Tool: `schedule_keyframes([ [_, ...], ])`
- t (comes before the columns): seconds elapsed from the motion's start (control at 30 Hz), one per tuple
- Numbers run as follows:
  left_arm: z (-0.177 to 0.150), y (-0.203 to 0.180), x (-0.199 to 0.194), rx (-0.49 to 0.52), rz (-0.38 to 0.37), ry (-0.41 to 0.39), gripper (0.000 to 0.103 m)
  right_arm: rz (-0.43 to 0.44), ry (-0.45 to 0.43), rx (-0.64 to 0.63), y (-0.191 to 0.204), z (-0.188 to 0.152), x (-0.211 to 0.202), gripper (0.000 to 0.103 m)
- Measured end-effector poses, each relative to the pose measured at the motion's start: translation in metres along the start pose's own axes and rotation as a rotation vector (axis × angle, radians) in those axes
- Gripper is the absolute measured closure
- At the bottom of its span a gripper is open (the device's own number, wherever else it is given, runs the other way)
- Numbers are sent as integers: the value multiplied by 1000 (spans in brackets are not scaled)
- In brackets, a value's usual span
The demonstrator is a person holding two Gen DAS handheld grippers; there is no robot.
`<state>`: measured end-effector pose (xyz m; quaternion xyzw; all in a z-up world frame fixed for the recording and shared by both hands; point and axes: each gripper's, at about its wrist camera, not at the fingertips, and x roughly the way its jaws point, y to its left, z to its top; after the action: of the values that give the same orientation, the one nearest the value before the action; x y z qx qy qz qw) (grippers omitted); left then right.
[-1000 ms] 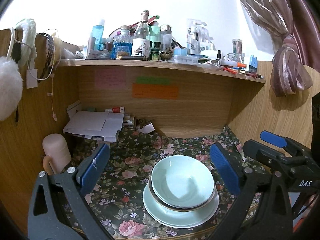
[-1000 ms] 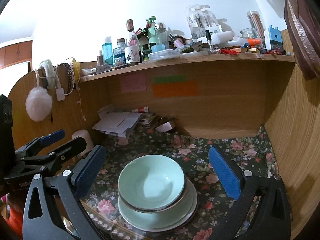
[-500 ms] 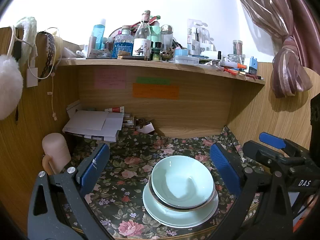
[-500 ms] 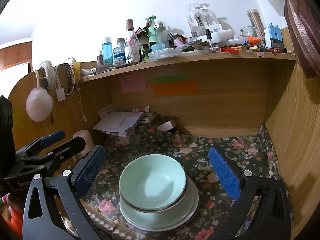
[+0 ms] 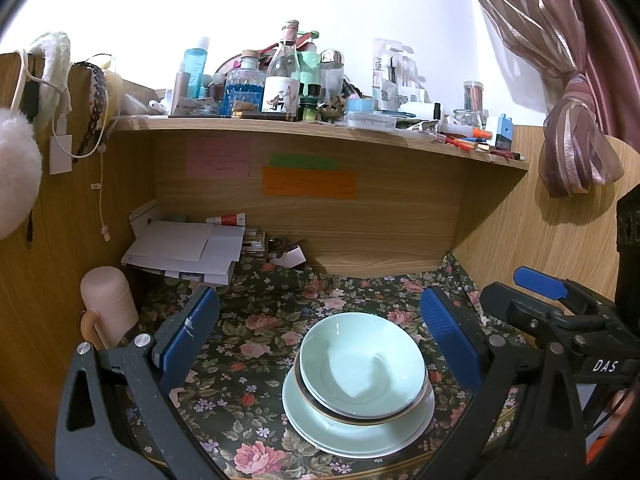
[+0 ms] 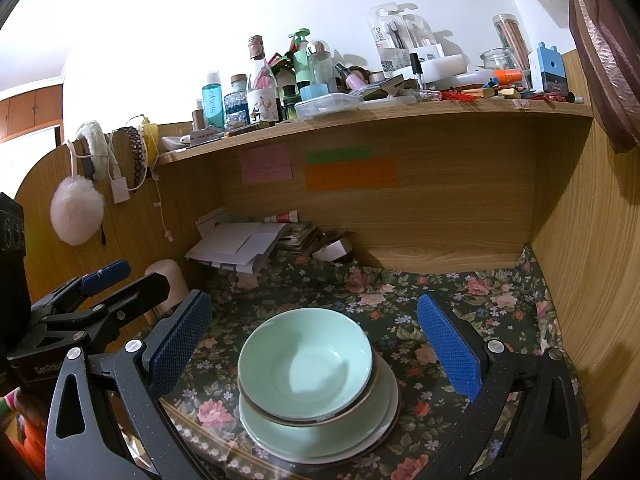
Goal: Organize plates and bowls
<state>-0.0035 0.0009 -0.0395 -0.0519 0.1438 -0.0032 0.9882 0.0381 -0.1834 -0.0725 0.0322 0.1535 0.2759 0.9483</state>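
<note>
**Stacked dishes on the counter, both grippers spread and empty**

Far left, a white pompom hangs on the wooden side panel. Below it a pale pink cylinder stands at the counter's left edge, beside a heap of white papers under the shelf. The left gripper hovers low at the front, blue pads wide apart, nothing between them. Centre: a pale green bowl sits nested in a second, gold-rimmed bowl, both resting on a pale green plate on the floral cloth, near the front edge. The stack lies ahead of both grippers, touching neither. The right gripper is likewise released, its pads flanking the stack from a distance. Above, pink, green and orange notes stick to the back panel; bottles crowd the shelf. Far right, a tied curtain.
</note>
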Motion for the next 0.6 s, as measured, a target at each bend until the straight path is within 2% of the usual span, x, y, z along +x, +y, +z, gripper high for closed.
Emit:
schedule_keyframes([
  [0.6, 2, -7, 3, 8, -6, -2, 1, -2, -5, 3, 1, 1, 0, 0],
])
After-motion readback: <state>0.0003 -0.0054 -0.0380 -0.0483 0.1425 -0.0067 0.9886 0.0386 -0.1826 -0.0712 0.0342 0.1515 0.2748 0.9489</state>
